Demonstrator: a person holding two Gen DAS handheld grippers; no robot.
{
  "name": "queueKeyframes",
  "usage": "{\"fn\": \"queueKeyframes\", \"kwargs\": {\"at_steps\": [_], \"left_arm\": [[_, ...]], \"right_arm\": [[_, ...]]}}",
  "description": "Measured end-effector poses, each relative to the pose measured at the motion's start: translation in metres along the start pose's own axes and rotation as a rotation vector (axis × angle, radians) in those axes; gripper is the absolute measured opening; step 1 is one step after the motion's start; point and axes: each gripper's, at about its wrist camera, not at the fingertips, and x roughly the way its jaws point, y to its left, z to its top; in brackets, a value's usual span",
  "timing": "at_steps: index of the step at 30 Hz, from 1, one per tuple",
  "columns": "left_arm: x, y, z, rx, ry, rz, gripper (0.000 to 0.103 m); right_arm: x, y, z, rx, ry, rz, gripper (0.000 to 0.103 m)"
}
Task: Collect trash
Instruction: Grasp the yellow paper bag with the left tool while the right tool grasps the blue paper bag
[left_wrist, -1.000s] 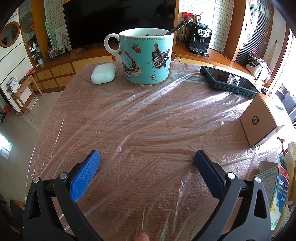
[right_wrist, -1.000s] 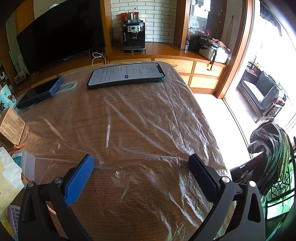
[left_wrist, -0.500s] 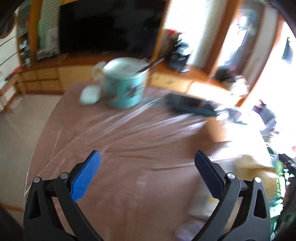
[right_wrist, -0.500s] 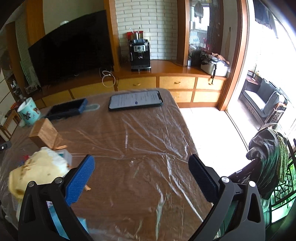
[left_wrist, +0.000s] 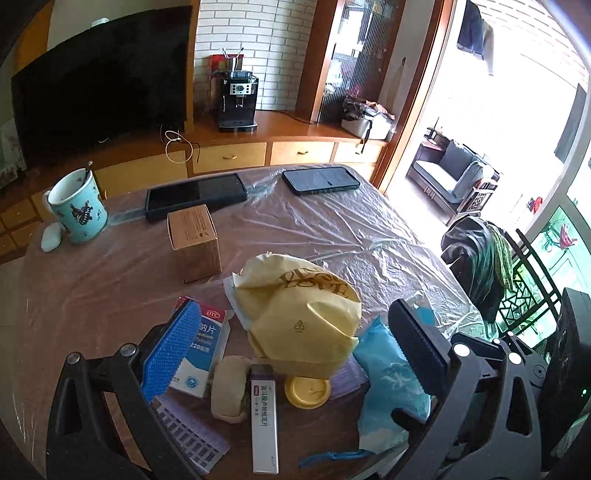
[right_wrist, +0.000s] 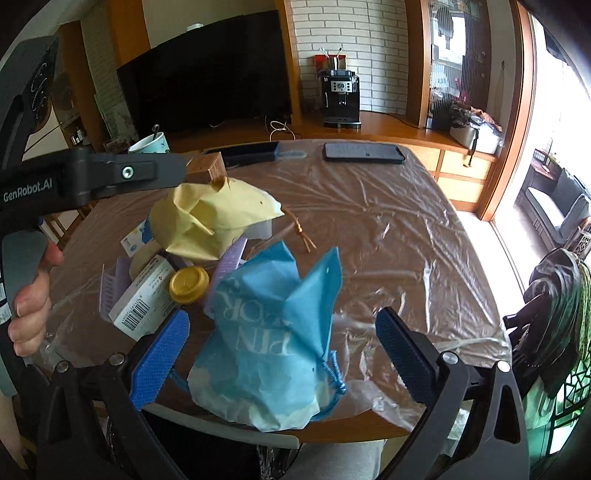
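- Plastic-covered table holds the trash pile at its near edge: yellow bag, blue bag, medicine boxes
- Mug holds a spoon
- Only the right view shows a hand
- Left gripper spread wide; right gripper spread wide around the blue bag

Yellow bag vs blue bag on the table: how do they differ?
Colour: the yellow bag is pale yellow with gold lettering; the blue bag is light blue with white lettering.
Position: the yellow bag sits mid-pile; the blue bag lies at the table's near edge, between the right gripper's open jaws.
Cord: the blue bag shows a blue drawstring; none visible on the yellow bag.
Both are crumpled.
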Motion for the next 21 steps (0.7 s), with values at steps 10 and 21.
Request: {"fn": "queueKeyframes", "kwargs": {"at_steps": [10,21], "left_arm": [[0.049,0.007,-0.007,0.007,0.138,0.036,0.099],[0.052,0.019,-0.009,-0.029,0.148,-0.044,0.064]], "right_arm": [[0.029,0.005,-0.006,0.041,0.075,-0.012,0.099],[0.036,-0.024,-0.002,0.172,0.082,0.152,0.061]]}}
